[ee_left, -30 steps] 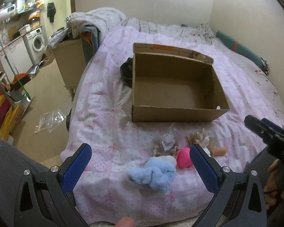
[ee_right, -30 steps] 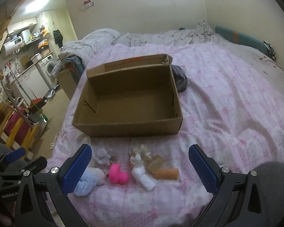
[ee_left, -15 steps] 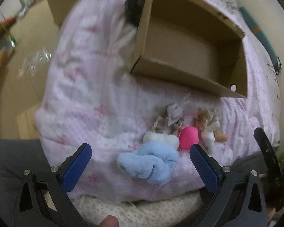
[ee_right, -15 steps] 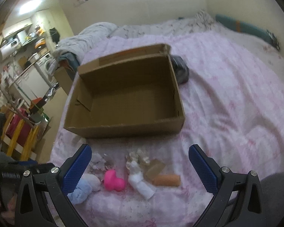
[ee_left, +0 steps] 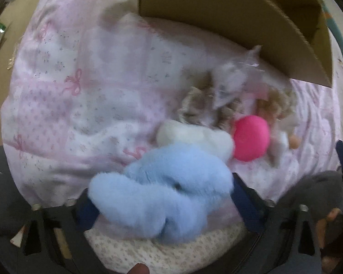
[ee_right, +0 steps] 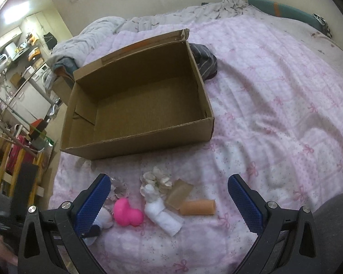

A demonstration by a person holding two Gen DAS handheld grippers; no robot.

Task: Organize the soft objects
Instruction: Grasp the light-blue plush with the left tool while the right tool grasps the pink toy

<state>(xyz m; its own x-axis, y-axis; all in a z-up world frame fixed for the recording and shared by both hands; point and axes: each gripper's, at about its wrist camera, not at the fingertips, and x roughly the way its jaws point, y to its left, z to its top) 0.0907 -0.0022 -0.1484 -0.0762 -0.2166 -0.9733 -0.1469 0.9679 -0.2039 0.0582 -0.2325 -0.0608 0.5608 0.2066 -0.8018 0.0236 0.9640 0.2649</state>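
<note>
A fluffy light-blue plush lies on the pink bed cover, right between the open blue pads of my left gripper; whether the pads touch it is unclear. Behind it lie a white plush, a pink soft toy, and a beige frilly piece. My right gripper is open and empty above a white roll, an orange roll and a beige flower piece. The empty cardboard box stands behind them.
A dark striped cloth lies behind the box. A crumpled grey duvet is at the head of the bed. The bed's left edge drops to the floor with a drying rack and appliances.
My left gripper has dropped forward and down onto the blue plush, which now fills the space between its pads. The right gripper has tilted slightly closer to the toys.
</note>
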